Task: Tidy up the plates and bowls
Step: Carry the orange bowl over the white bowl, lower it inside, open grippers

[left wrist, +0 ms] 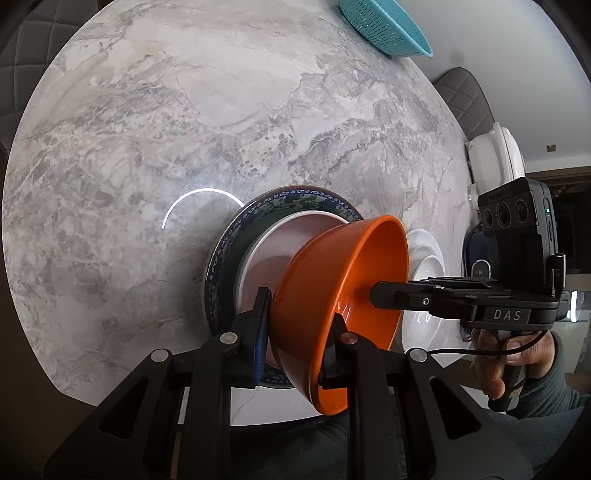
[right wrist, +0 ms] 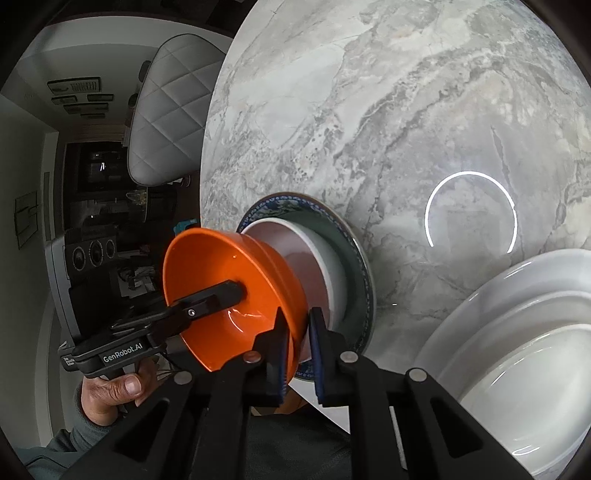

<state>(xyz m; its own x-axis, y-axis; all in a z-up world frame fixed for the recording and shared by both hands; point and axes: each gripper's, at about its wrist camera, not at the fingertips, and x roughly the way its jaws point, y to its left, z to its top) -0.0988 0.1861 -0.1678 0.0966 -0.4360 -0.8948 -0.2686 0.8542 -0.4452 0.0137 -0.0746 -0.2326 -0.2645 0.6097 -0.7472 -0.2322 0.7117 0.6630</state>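
Orange bowl point(left wrist: 332, 295), pinched at opposite rim walls by left gripper point(left wrist: 299, 332) and right gripper point(right wrist: 297, 343), could slip onto the pink bowl point(left wrist: 269, 251) below if either grip loosens.

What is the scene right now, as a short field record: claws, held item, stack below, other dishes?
left claw: shut on the orange plastic bowl, near rim
right claw: shut on the same bowl, opposite rim
bowl state: over the stack; contact unclear
stack: pink bowl with white rim sitting on blue-patterned round plate
surface: grey marble table
right side: stacked white plates
far edge: teal perforated colander
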